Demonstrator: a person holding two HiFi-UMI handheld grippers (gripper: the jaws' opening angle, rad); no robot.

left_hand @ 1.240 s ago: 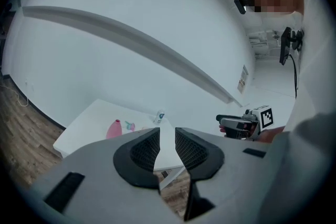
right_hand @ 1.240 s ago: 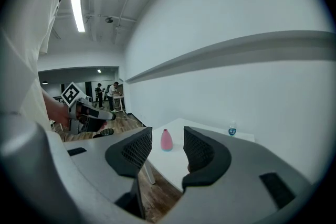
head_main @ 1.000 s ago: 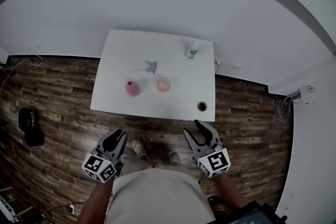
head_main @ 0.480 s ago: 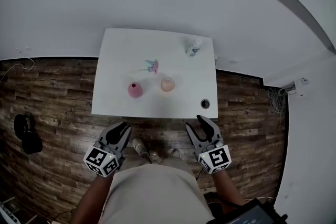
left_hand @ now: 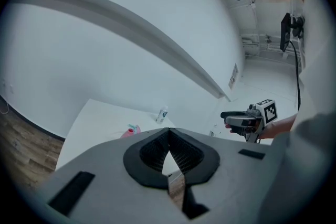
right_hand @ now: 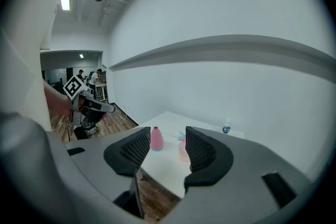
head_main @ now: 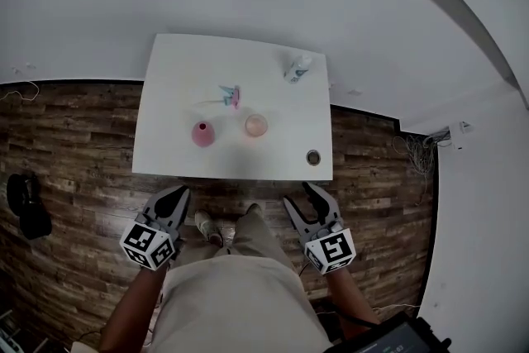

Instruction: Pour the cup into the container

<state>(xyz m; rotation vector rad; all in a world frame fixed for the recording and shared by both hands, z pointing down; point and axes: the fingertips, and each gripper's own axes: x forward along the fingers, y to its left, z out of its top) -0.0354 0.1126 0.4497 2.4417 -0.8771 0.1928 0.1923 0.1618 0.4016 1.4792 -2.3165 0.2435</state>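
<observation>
Our left claw (head_main: 175, 195) was clenched empty; our right claw (head_main: 301, 195), just opening, was released. Cup (head_main: 256, 126) and vase (head_main: 202, 134) stood toward the tabletop's (head_main: 178, 70) near edge.

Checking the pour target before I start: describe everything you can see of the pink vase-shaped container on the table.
The pink container is a matte, opaque vessel with a wide rounded base tapering to a narrow open neck. It stands upright on the white table, in its near half, left of the translucent cup and apart from it. Only the table touches it; contents cannot be seen.
</observation>
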